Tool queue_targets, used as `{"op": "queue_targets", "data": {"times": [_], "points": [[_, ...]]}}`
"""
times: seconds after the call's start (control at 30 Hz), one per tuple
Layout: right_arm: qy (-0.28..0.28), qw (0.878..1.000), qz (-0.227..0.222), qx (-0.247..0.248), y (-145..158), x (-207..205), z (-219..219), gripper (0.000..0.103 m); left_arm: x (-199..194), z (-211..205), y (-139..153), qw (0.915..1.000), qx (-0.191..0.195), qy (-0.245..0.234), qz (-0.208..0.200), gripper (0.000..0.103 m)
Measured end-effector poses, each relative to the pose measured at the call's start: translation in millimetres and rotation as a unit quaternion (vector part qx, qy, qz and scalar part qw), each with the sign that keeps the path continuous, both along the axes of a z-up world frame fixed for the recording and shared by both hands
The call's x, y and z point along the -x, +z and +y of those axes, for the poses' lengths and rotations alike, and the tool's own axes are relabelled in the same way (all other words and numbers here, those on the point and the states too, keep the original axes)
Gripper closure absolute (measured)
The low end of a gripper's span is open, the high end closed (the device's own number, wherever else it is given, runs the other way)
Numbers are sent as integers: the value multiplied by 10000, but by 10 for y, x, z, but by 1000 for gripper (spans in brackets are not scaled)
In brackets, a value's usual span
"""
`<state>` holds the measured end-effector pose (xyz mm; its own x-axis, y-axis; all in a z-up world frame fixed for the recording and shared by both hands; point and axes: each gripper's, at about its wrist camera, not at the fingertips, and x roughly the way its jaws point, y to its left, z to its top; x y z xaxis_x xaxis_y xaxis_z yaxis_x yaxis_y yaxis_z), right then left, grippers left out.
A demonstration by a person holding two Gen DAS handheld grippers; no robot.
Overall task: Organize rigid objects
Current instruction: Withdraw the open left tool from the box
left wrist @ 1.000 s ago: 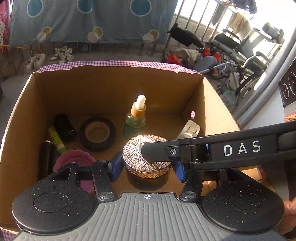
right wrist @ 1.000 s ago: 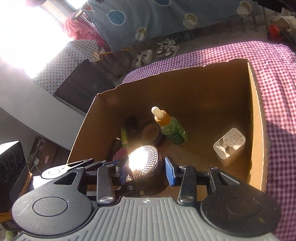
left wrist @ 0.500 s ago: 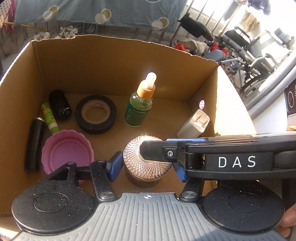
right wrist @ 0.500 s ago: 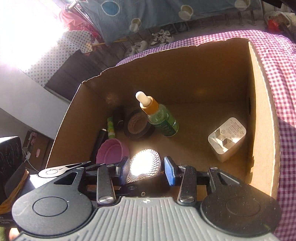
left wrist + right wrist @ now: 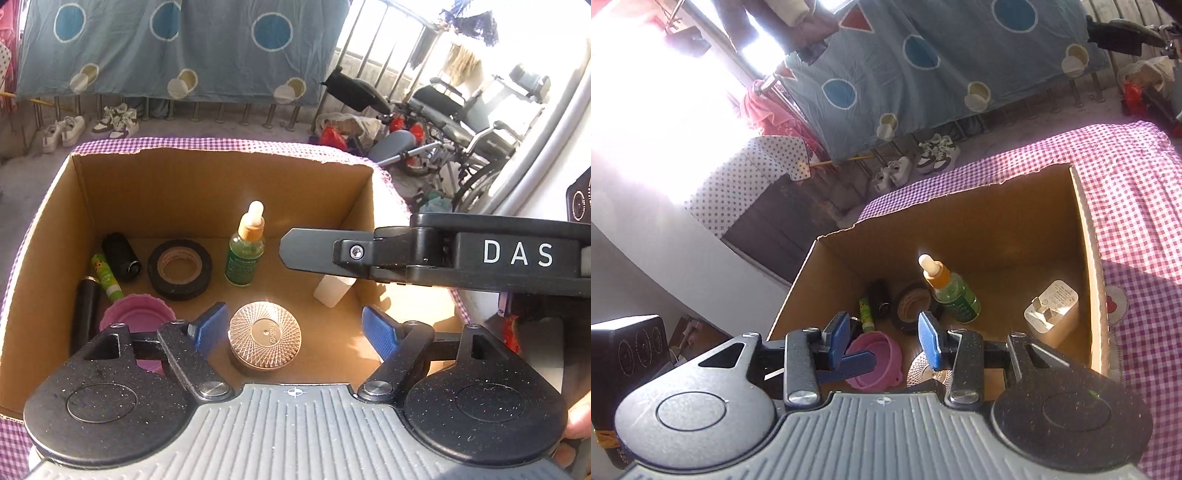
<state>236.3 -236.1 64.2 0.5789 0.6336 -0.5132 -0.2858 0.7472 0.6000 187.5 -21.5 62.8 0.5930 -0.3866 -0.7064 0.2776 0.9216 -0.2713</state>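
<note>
Cardboard box (image 5: pixel 177 192) holds a ribbed copper round tin (image 5: pixel 265 334), released between left gripper (image 5: pixel 293 326) jaws just opening.

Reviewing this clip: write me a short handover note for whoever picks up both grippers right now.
Left gripper: its fingers have just been opening and stand wide apart; the round patterned jar sits between them on the box floor, untouched.
Right gripper: partly open, holding nothing.
Cardboard box: holds the jar, dropper bottle, black tape roll, white charger plug, pink lid, green tube and two dark cylinders.
Done: jar placed in the box.
Left: draw both grippers clear; no further loose items show.
</note>
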Motion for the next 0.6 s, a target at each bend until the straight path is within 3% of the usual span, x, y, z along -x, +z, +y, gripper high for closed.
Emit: {"op": "queue_targets", "data": {"times": [0.1,0.27,0.6], "points": [[-139,9987,-297,-389,177,305,-110,58,212,-35,142,9993,-150,-161,-298,12],[-369,9935,-585,-905,274,826,-279,47,584,21,264,9971,-244,-289,-661,3],[-645,9904,-246,-1200,3,1436,-263,43,1045,172,250,9954,-370,-363,-802,1]]}}
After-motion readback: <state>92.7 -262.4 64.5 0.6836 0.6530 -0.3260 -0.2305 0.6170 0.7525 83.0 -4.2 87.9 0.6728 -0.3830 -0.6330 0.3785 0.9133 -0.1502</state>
